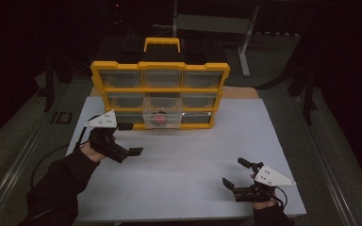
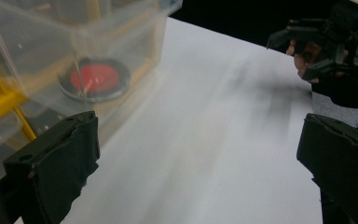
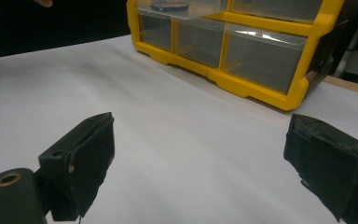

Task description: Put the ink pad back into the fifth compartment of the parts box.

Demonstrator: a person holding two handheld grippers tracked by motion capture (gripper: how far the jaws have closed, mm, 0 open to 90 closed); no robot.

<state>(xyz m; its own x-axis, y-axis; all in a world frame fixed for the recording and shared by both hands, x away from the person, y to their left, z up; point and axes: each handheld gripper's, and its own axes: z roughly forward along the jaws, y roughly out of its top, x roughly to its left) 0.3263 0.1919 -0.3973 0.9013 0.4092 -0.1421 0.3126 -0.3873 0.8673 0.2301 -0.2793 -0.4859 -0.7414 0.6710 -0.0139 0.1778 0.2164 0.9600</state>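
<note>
Both grippers, left (image 1: 131,138) and right (image 1: 235,173), gape wide and empty over the white tabletop (image 1: 184,160). At its far edge, a yellow organizer's (image 1: 160,92) clear drawer (image 1: 161,113) juts out, holding a red disc (image 1: 159,118).

A yellow-framed organizer (image 1: 160,92) with clear drawers is standing upright at the upper middle of the high view, on the far part of the white table top. Its middle bottom drawer (image 1: 161,114) is sticking out toward the viewer, pulled partly open. A round red disc with a dark rim (image 1: 159,119) is lying flat on that drawer's floor.
</note>
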